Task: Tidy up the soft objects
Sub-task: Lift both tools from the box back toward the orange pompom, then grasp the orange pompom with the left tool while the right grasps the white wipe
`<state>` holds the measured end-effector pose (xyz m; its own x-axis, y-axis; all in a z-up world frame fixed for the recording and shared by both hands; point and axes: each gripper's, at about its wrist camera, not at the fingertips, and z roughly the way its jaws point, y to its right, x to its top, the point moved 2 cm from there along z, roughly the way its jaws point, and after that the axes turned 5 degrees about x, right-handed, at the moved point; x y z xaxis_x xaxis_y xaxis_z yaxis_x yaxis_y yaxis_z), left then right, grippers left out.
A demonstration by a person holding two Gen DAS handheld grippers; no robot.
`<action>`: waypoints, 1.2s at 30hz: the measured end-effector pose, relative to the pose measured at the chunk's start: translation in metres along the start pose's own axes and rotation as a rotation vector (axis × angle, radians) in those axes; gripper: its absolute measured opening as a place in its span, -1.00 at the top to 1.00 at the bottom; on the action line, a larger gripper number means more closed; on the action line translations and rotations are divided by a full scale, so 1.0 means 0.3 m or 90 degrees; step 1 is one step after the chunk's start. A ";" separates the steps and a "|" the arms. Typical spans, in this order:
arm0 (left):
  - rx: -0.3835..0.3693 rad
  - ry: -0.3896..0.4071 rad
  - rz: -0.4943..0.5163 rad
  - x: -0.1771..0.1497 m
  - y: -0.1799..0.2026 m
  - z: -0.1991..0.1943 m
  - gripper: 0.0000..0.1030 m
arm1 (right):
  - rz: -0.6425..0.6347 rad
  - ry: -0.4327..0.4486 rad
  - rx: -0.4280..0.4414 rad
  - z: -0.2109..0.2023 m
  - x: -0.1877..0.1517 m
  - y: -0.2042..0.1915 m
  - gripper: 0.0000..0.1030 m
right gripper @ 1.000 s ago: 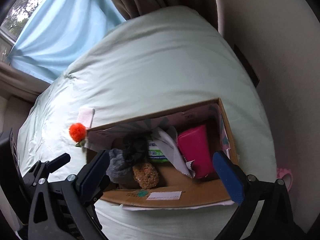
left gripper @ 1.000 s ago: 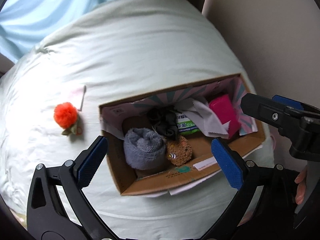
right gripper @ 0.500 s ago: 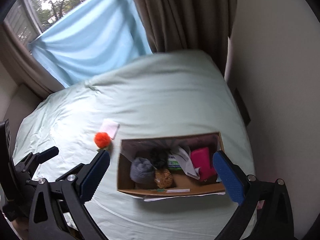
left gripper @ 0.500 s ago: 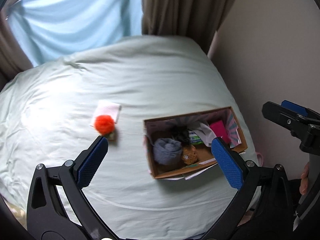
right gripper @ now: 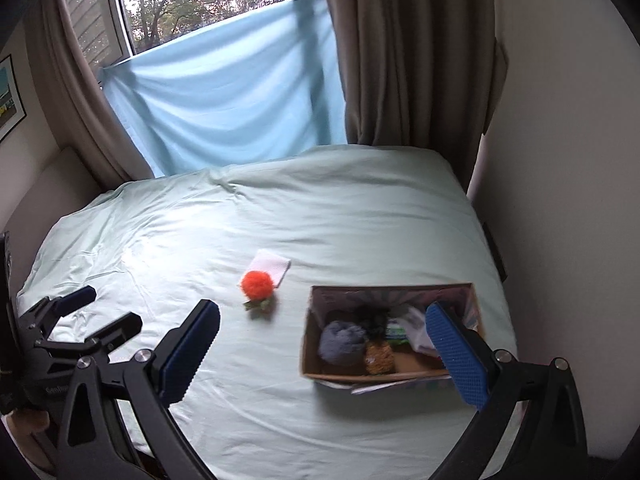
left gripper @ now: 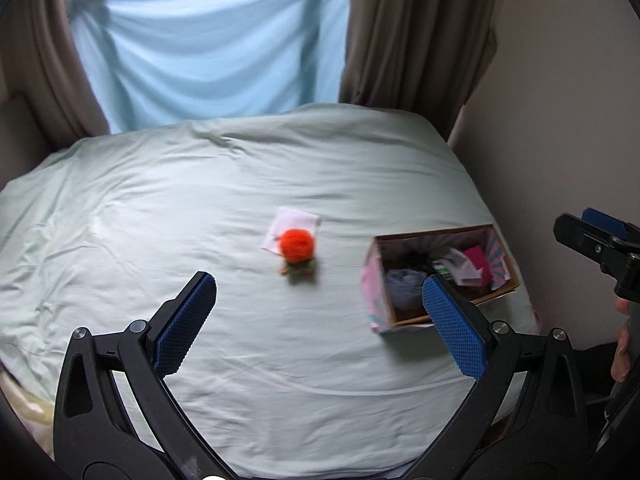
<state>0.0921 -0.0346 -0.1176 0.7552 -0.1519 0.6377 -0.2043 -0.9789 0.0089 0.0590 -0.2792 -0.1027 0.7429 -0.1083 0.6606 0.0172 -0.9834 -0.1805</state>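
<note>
An orange pompom toy (left gripper: 296, 245) with a green base lies on the pale green bed, beside a small white cloth (left gripper: 289, 224). To its right stands an open cardboard box (left gripper: 376, 292) holding a grey plush, a brown plush, a black item, a white cloth and a pink item. The same toy (right gripper: 257, 285), white cloth (right gripper: 273, 265) and box (right gripper: 310, 344) show in the right wrist view. My left gripper (left gripper: 320, 320) is open and empty, high above the bed. My right gripper (right gripper: 324, 348) is open and empty, high above the box's left side.
The bed (right gripper: 320, 208) fills the room between a wall (right gripper: 560, 200) at the right and a window with brown curtains (right gripper: 400, 60) and a hanging blue sheet (right gripper: 232, 112) at the back. A framed picture (right gripper: 8, 96) hangs at the left.
Both grippers have pulled far back and up from the box, so the whole bed now shows. The left view has swung left toward the orange toy. Nothing was taken hold of.
</note>
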 end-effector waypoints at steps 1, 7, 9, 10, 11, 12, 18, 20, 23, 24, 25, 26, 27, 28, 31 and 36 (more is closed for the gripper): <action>0.002 0.001 0.001 -0.008 -0.023 -0.005 -0.99 | 0.004 0.001 0.000 -0.005 -0.013 -0.018 -1.00; -0.009 0.002 0.000 -0.023 -0.187 -0.019 -0.99 | 0.023 -0.002 -0.008 0.017 -0.051 -0.129 -1.00; -0.016 0.004 0.001 -0.016 -0.227 -0.013 -0.99 | 0.028 -0.001 -0.010 0.029 -0.045 -0.156 -1.00; -0.019 0.005 0.003 -0.011 -0.249 -0.009 -0.99 | 0.032 0.001 -0.011 0.038 -0.038 -0.174 -1.00; -0.022 0.007 0.005 -0.006 -0.265 -0.003 -0.99 | 0.034 0.003 -0.011 0.047 -0.031 -0.190 -1.00; -0.029 0.007 0.007 0.003 -0.287 0.006 -0.99 | 0.036 0.004 -0.011 0.054 -0.026 -0.202 -1.00; -0.068 -0.003 0.014 0.081 -0.383 0.090 -0.99 | 0.038 0.007 -0.022 0.128 0.056 -0.289 -1.00; -0.074 -0.004 0.019 0.107 -0.401 0.119 -0.99 | 0.039 0.003 -0.025 0.162 0.089 -0.307 -1.00; -0.086 -0.011 0.024 0.145 -0.417 0.183 -0.99 | 0.043 -0.002 -0.022 0.228 0.142 -0.316 -1.00; -0.088 -0.015 0.027 0.154 -0.419 0.212 -0.99 | 0.042 -0.005 -0.023 0.252 0.158 -0.319 -1.00; -0.089 -0.019 0.030 0.159 -0.412 0.238 -0.99 | 0.040 -0.011 -0.023 0.290 0.178 -0.319 -1.00; -0.090 -0.023 0.031 0.163 -0.411 0.264 -0.99 | 0.038 -0.015 -0.021 0.319 0.193 -0.318 -1.00; -0.091 -0.029 0.032 0.167 -0.406 0.296 -0.99 | 0.036 -0.021 -0.018 0.347 0.206 -0.316 -1.00; -0.091 -0.038 0.031 0.171 -0.400 0.333 -0.99 | 0.032 -0.030 -0.013 0.384 0.220 -0.312 -1.00; -0.097 -0.066 0.024 0.170 -0.371 0.448 -0.99 | 0.020 -0.060 0.013 0.508 0.257 -0.290 -1.00; -0.094 -0.118 0.040 0.152 -0.293 0.681 -0.99 | -0.016 -0.127 0.044 0.758 0.294 -0.225 -1.00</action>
<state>0.2716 0.0166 -0.2466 0.8368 -0.2480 0.4881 -0.3333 -0.9381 0.0948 0.2754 -0.1892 -0.1980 0.8591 -0.0459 0.5097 0.0786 -0.9723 -0.2201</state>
